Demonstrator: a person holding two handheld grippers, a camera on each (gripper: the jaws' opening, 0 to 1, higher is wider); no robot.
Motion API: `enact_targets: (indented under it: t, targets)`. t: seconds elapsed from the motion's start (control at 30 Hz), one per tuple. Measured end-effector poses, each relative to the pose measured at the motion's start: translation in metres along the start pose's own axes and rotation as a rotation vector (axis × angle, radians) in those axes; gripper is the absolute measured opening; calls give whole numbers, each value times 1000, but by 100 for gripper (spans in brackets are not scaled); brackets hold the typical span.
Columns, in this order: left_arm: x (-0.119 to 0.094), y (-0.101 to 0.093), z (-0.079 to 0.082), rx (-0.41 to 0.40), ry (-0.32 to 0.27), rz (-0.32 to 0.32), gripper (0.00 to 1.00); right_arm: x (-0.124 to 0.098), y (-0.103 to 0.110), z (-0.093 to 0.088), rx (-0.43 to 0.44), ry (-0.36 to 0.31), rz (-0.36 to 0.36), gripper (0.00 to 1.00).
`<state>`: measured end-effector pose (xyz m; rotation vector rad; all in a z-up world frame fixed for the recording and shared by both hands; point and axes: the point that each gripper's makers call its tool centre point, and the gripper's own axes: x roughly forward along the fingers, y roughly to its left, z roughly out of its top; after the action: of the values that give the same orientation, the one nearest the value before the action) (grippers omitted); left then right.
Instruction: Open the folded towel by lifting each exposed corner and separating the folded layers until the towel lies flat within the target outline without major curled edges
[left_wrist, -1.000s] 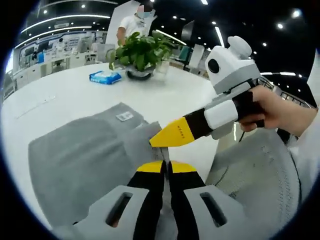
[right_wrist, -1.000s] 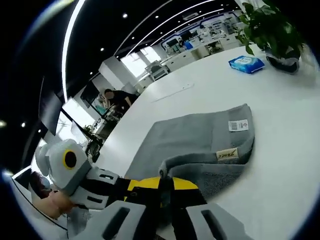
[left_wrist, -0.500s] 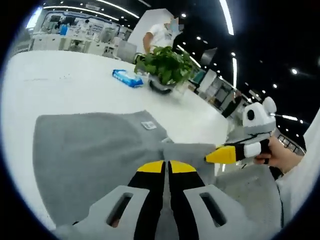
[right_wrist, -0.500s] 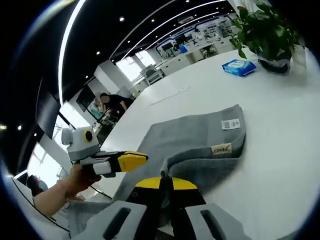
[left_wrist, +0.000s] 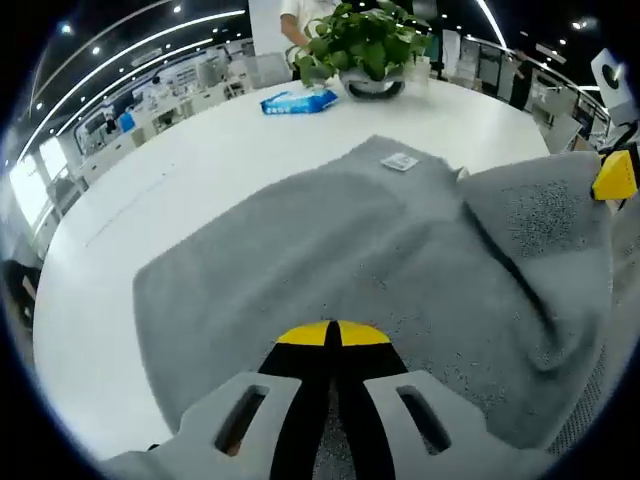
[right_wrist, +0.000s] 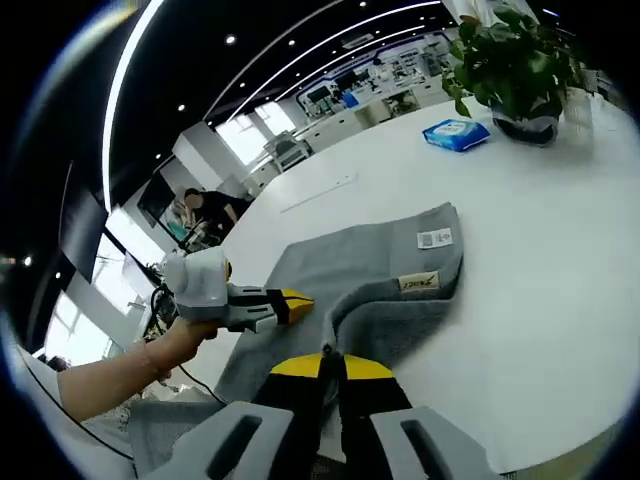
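A grey towel (left_wrist: 330, 240) lies partly unfolded on the white round table (left_wrist: 120, 180), with a white label (left_wrist: 400, 161) near its far edge. My left gripper (left_wrist: 333, 336) is shut on the towel's near edge. At the right, a folded layer (left_wrist: 540, 210) is raised, and the right gripper's yellow tip (left_wrist: 612, 176) is at it. In the right gripper view, my right gripper (right_wrist: 335, 366) is shut on a lifted corner of the towel (right_wrist: 370, 270). The left gripper (right_wrist: 290, 303), held in a hand, pinches the towel's left edge.
A potted plant (left_wrist: 365, 45) (right_wrist: 510, 70) and a blue packet (left_wrist: 298, 100) (right_wrist: 455, 133) stand on the far side of the table (right_wrist: 560, 300). Grey mesh chair backs (right_wrist: 160, 440) are close by the near edge. People stand in the background.
The two grippers have drawn apart, the left one going left with its edge. The towel's folded layers have spread wider across the table. Both jaws have stayed shut.
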<state>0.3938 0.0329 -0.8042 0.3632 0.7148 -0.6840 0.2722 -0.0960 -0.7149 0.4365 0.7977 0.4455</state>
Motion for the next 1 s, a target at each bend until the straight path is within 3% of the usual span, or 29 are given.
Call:
enact_targets:
  t: [0.07,0.5,0.8,1.0]
  targets:
    - [1,3,2,34,-1,20,0,0,-5,-1,-6,3,-18,1]
    - [9,28,7,-17,-6,50,0,-2,-34,-10,34,18,-103,1]
    - [16,37,14,12,18,36,0,2,-57,-27,15,88,-181,1]
    - [17,38,14,47,20,17,0,5,-65,-36,52,127,-194,1]
